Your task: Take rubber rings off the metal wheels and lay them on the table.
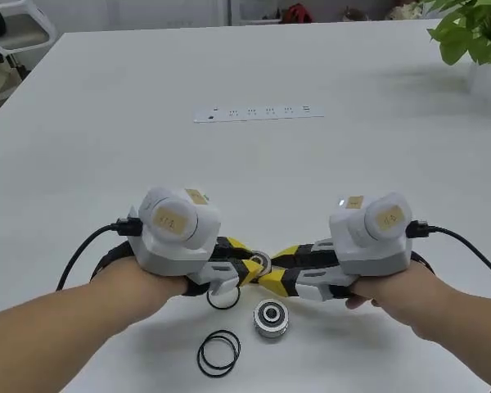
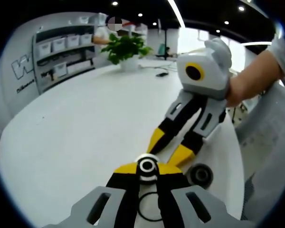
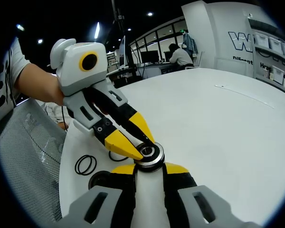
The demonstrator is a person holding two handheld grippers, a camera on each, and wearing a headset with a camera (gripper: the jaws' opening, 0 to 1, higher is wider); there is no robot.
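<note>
three rubber rings (image 1: 219, 354) lie at lower centre by a loose wheel (image 1: 271, 318); my left tongs (image 2: 148, 169) clamp a second wheel (image 1: 259, 263), right tongs (image 3: 150, 169) narrow, grip unclear; more stripping left.

1. White power strip (image 1: 258, 113) lies flat, well ahead of me, centre.
2. Potted plant (image 1: 470, 33), green leaves, far right.
3. Shelving (image 2: 61, 50) with white bins along the wall, left gripper view.
4. Grey mesh chair (image 3: 23, 152) near; a person (image 3: 180, 56) sits at monitors (image 3: 147, 56) farther back, right gripper view.
</note>
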